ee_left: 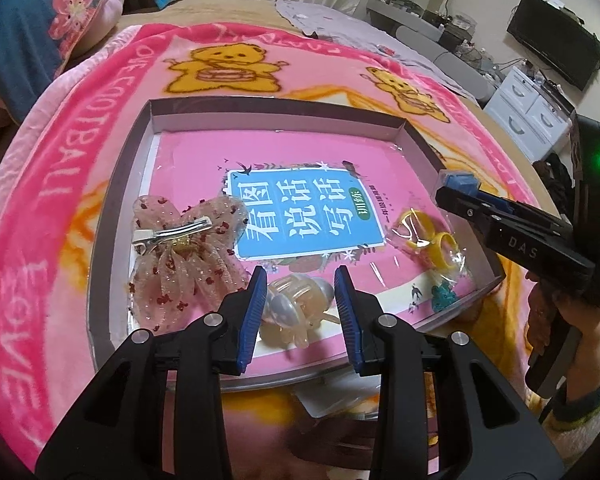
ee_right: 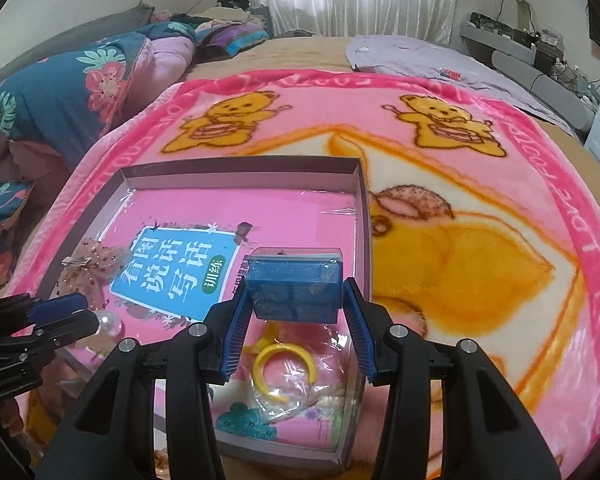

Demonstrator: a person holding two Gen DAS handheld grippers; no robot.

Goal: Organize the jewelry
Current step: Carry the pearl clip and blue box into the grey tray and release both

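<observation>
Left gripper [ee_left: 300, 312], with its black arms and blue ribbed pads, stands wide open at the near edge of the shallow grey cardboard tray [ee_left: 100, 216], its fingers set apart on either side of a pearly translucent claw hair clip [ee_left: 296, 312] without touching it. That clip lies on the pink shrink-wrapped book with a blue title panel [ee_left: 300, 216] which fills the tray floor. To the left of the clip, on the same book, rests a sheer beige bow with red specks and a silver alligator clip [ee_left: 184, 256]. To the right, near the tray's right wall, sits a clear plastic bag holding yellow rings [ee_left: 428, 240].

Further right, the right gripper [ee_right: 296, 300] is closed partway on a small blue transparent plastic box [ee_right: 296, 284], both pads pressed to its sides, holding it above the tray over the bag of rings. In the left wrist view this gripper comes in from the right, a hand [ee_left: 540, 320] on its handle.

Under the tray spreads a pink fleece blanket printed with yellow bears [ee_right: 460, 220].
</observation>
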